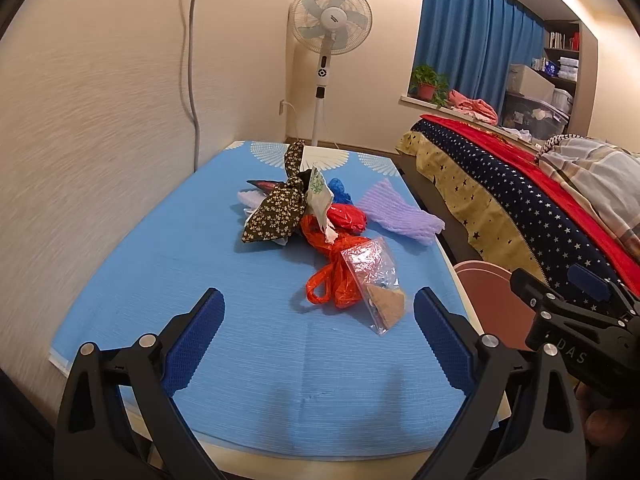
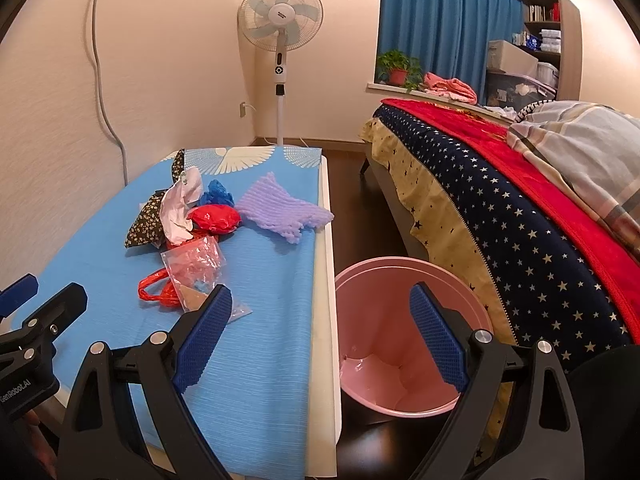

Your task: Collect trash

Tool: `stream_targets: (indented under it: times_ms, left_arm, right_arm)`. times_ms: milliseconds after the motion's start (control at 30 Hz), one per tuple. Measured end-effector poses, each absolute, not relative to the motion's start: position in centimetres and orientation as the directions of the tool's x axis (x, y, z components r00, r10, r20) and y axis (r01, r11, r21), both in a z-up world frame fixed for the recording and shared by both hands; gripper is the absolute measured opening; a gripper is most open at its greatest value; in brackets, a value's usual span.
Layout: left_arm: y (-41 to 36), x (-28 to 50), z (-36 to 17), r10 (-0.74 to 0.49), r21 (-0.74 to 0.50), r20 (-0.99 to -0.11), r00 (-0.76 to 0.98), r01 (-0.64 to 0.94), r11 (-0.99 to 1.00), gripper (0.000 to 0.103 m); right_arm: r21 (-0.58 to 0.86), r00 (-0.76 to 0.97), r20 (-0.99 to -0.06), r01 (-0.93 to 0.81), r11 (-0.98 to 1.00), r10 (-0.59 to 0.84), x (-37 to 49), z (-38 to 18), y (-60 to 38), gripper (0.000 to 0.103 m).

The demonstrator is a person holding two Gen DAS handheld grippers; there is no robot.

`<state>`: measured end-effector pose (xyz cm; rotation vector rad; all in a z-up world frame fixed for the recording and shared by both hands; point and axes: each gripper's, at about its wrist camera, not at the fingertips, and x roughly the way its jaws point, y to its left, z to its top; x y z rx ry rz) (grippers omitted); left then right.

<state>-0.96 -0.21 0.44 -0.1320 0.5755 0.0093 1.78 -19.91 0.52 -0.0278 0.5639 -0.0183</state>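
At the centre of the left wrist view, on the blue table mat (image 1: 168,264), the trash is lying in a loose heap: a clear plastic pouch (image 1: 374,280) is resting on an orange-red plastic bag (image 1: 334,276), with a floral fabric piece (image 1: 280,208), white crumpled paper (image 1: 320,200) and purple foam netting (image 1: 400,214) sitting behind. I am holding the left gripper (image 1: 318,344) wide open and empty, short of the pouch; the right gripper (image 2: 320,340) is likewise gaping, holding nothing, hanging over the table edge and the pink bin (image 2: 404,320) at lower centre of its view. I am judging everything light, limp and slippery; I am favouring a bunched fold or the bag's handle loop.
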Motion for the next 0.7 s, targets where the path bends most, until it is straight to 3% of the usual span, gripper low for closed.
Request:
stream_targets:
  times_ms: [233,400,500,700]
  left_arm:
    - [-0.1,-1.0,0.6,-0.027,-0.124,-0.545,0.838,-0.049,0.991,0.092]
    - [0.1,-1.0,0.7,-0.024,-0.126,-0.546,0.838,-0.054,0.991,0.09]
    - [0.5,-0.9,0.9,-0.017,-0.126,-0.542,0.84,-0.061,0.99,0.083]
    - [1.3,-0.1,1.6,0.012,-0.118,-0.525,0.851,-0.087,0.989,0.059]
  right_arm:
    - [-0.028,0.853,-0.522,0.012,1.0,-0.025,1.8,0.5,-20.0,0.088]
    - [-0.023,0.853,-0.522,0.007,1.0,-0.018,1.7,0.5,-19.9,0.077]
    - [0.001,0.853,-0.522,0.001,1.0,-0.001,1.7,0.7,-20.1,0.069]
    - [0.074,0.83,-0.553,-0.041,0.996,0.075,3.3,0.1,-19.9,0.057]
